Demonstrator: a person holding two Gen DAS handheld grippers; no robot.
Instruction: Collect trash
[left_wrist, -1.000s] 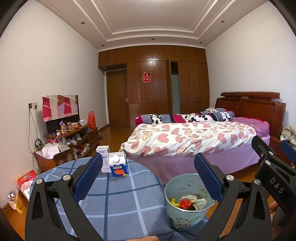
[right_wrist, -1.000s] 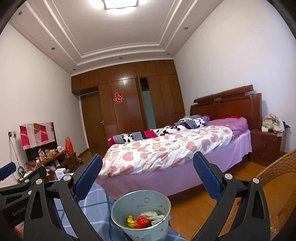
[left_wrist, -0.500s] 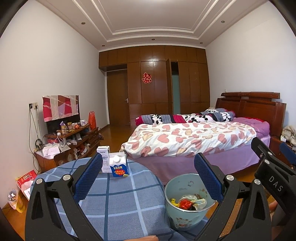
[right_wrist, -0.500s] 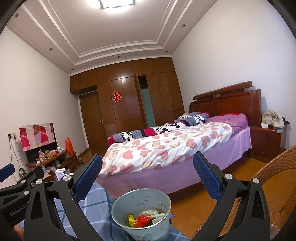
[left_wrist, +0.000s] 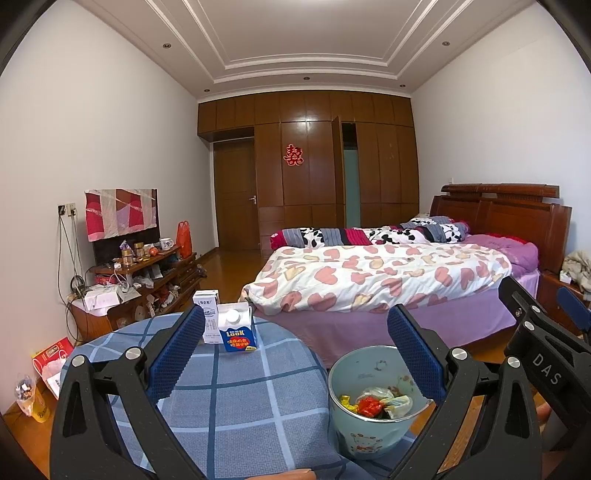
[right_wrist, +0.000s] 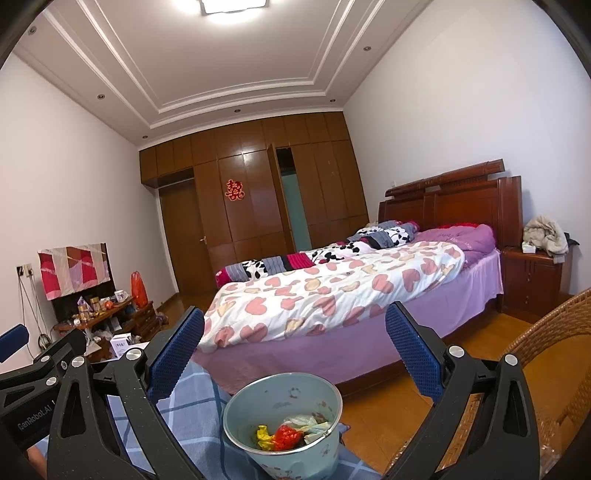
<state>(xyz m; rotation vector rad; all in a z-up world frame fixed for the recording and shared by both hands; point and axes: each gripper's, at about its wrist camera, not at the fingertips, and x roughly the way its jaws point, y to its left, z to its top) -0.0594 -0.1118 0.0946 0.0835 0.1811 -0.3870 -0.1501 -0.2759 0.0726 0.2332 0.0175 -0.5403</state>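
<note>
L gripper (left_wrist: 295, 345): black frame, blue ribbed pads, jaws spread wide, nothing between them. Held above the round table w/ blue-grey plaid cloth (left_wrist: 236, 398). R gripper (right_wrist: 293, 341): same build, jaws also wide apart, empty; it sits to the R of the L one, and each shows at the edge of the other's view.

Pale blue-green round trash bucket w/ cartoon print on its side (left_wrist: 369, 439) stands on the cloth near the table's R edge, upright. In the L view it lies low and R, partly behind the R pad; in the R view it is low centre, between the pads but below them. Neither gripper touches it.

Inside the bucket: crumpled wrappers, yellow and red, plus a white plastic-looking wad (right_wrist: 291, 432), all at the bottom (exact items too crumpled to tell).

Far side of table: blue-and-white gable-top carton marked "LOOK" (left_wrist: 236, 330), upright, white cap on top. Just beside it on the L, touching or nearly so, a taller white box carton (left_wrist: 207, 317), partly hidden by the L pad.

Bkgd: bed w/ white quilt in pink heart print (left_wrist: 376, 277) beyond the table; brown woven wicker chair (right_wrist: 546, 365) at R in the R view.
</note>
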